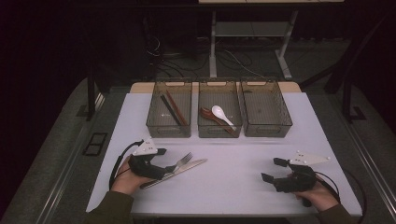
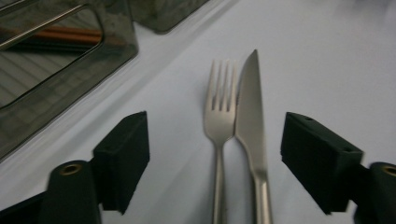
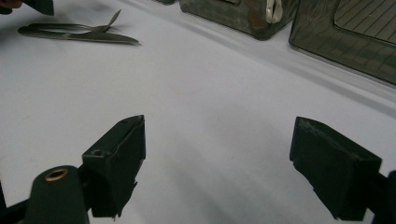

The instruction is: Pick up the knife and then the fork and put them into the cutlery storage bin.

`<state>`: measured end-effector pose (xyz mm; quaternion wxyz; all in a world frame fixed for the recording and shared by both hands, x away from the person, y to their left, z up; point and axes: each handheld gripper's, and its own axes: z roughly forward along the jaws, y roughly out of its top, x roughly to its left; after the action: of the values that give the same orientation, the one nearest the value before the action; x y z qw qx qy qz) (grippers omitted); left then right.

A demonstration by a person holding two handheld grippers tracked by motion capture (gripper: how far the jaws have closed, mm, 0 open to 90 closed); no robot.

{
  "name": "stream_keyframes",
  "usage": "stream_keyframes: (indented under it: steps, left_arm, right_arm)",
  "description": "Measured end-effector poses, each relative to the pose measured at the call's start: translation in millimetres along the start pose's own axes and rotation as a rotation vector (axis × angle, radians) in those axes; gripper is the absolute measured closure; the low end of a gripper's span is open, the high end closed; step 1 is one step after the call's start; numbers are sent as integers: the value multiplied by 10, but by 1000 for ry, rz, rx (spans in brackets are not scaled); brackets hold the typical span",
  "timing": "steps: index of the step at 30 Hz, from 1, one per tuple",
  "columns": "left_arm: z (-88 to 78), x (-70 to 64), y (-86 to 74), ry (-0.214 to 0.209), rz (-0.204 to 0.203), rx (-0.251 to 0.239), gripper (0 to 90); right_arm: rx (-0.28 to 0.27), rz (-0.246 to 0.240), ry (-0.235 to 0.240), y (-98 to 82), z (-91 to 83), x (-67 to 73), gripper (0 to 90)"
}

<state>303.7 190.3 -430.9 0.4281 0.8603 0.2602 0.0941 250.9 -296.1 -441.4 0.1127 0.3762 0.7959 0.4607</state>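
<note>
Left gripper – jaws apart, unclenched – straddles fork and knife lying side by side on the tabletop.

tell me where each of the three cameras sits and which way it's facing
High view: above the person's side, looking forward and down on the table and three bins; both hands show, with the left gripper and right gripper.
Left gripper view: on the left gripper, looking along its open jaws, which straddle the fork and knife.
Right gripper view: on the right gripper, jaws open over bare table, facing across toward the bins.
Shared: fork and knife appear in all three.
</note>
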Motion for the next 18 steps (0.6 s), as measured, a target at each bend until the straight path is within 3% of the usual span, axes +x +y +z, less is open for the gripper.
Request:
stream_keyframes:
  steps: [5, 9, 12, 18]
  left_arm:
    - [7, 81, -39, -15, -23, 28, 462]
    - [21, 57, -73, -32, 9, 81, 579]
    - [32, 28, -90, -22, 30, 107, 634]
    - [40, 22, -96, -25, 33, 117, 718]
  right_arm:
    - [4, -2, -3, 2, 28, 13, 185]
    - [6, -11, -3, 23, 52, 27, 185]
    - [5, -19, -4, 33, 59, 52, 185]
    - [9, -26, -8, 27, 54, 49, 185]
